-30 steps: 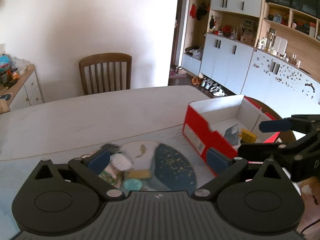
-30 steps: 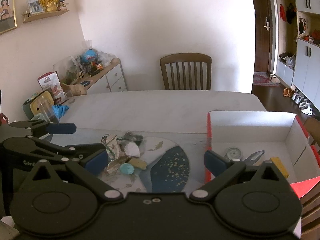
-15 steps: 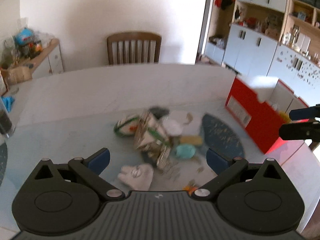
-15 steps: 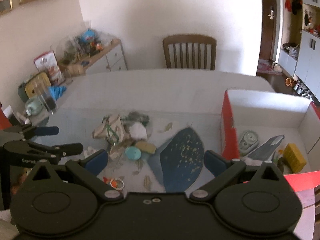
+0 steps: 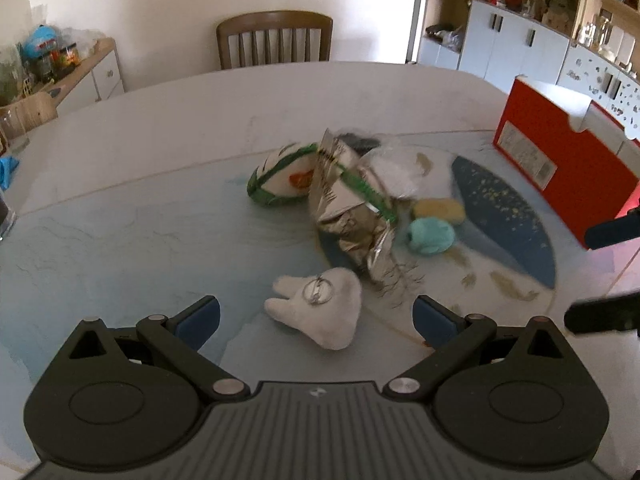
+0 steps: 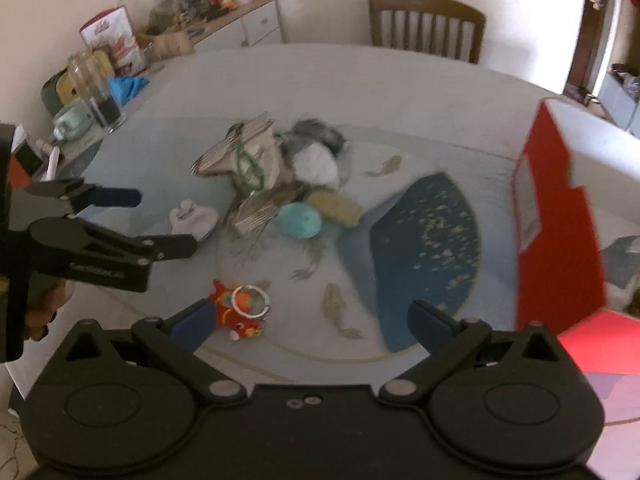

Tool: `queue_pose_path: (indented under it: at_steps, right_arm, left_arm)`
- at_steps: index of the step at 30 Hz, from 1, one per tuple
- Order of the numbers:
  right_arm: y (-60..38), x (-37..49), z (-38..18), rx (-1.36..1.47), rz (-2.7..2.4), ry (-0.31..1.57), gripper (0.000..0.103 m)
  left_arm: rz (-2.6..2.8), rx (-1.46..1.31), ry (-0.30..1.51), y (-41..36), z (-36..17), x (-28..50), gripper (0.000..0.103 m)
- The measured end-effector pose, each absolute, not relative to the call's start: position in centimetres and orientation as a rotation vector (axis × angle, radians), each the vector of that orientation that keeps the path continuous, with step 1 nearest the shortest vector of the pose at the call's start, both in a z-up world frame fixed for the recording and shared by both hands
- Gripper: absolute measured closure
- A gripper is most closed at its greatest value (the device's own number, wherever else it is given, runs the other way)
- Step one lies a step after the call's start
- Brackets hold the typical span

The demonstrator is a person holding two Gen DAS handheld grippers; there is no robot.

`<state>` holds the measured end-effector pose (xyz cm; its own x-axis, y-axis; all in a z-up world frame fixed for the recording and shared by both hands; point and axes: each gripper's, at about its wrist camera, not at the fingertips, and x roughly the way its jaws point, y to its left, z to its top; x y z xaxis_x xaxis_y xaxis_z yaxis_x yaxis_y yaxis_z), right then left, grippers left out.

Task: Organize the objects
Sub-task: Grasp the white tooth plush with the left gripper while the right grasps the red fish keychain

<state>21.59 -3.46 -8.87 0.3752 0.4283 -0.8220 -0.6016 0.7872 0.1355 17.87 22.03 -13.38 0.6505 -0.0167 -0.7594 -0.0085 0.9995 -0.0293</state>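
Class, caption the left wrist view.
Open left gripper hovers before a white tooth-shaped plush on the table.

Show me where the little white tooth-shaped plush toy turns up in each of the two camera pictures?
Left wrist view: the tooth plush lies low in the middle, just beyond the open left gripper.
Right wrist view: tooth plush sits left of centre.
Shared landmark: the turquoise plush.

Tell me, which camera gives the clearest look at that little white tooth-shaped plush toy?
The left wrist view: the tooth plush lies close, sharp and whole between the open left gripper fingers, its metal ring showing. The right wrist view shows it small and blurred, beside the foil packet.
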Motion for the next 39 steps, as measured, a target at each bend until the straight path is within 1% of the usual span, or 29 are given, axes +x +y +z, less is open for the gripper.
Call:
queue_pose_path:
  at_steps: [3, 12, 14, 17, 21, 24, 26, 27, 29, 31, 32, 34, 35, 36, 39]
  right_arm:
    - [-2.2, 21.5, -9.9, -0.230, 0.693, 1.007, 0.003]
    - [1.1, 21.8, -12.7, -0.306, 0.772, 1.064, 0.014]
    - [1.5, 21.7, -13.0, -0.314, 0.787, 1.073, 0.018]
    - [2.0, 21.5, -13.2, -0.328, 0.799, 1.067, 0.019]
    - [2.4, 21.0, -13.0, -0.332, 0.813, 1.056, 0.023]
    - [2.8, 20.5, -13.1, -0.355, 0.809, 1.040, 0.029]
    - [2.9, 20.3, -13.0, -0.364, 0.806, 1.031, 0.037]
    - [2.9, 20.3, -12.9, -0.369, 0.804, 1.027, 0.038]
    - [2.9, 20.3, -12.9, -0.375, 0.796, 1.019, 0.045]
    - [2.9, 20.2, -12.9, -0.385, 0.783, 1.010, 0.049]
    - [2.9, 20.1, -12.9, -0.390, 0.780, 1.006, 0.052]
    - [2.8, 20.0, -12.9, -0.403, 0.774, 0.996, 0.057]
    - [2.8, 19.9, -12.9, -0.405, 0.771, 0.993, 0.059]
    - [2.8, 19.9, -12.9, -0.403, 0.770, 0.993, 0.059]
    - [2.7, 19.9, -12.9, -0.395, 0.772, 0.993, 0.061]
  left_arm:
    - [-0.008, -0.029, 0.873, 22.4, -14.0, 18.3, 0.000]
    - [-0.017, -0.013, 0.901, 22.8, -15.0, 19.5, 0.000]
    - [-0.015, -0.016, 0.902, 23.0, -15.1, 19.6, 0.000]
    - [-0.010, -0.017, 0.901, 23.2, -15.3, 19.7, 0.000]
    - [-0.008, -0.022, 0.903, 23.4, -15.7, 20.0, 0.001]
    - [-0.006, -0.024, 0.900, 23.4, -15.9, 20.0, 0.001]
    - [-0.015, -0.026, 0.898, 23.4, -15.9, 20.0, 0.002]
    - [-0.014, -0.023, 0.894, 23.3, -15.9, 19.9, 0.005]
    - [-0.016, -0.011, 0.889, 23.2, -15.9, 19.9, 0.008]
    - [-0.017, -0.006, 0.882, 23.1, -15.7, 19.9, 0.018]
    - [-0.016, -0.004, 0.880, 23.0, -15.6, 19.9, 0.021]
    - [-0.019, 0.001, 0.876, 22.7, -15.5, 19.9, 0.035]
    - [-0.025, 0.006, 0.875, 22.6, -15.3, 19.9, 0.039]
    - [-0.030, 0.007, 0.876, 22.5, -15.3, 19.9, 0.045]
    - [-0.040, 0.005, 0.883, 22.1, -15.1, 19.8, 0.047]
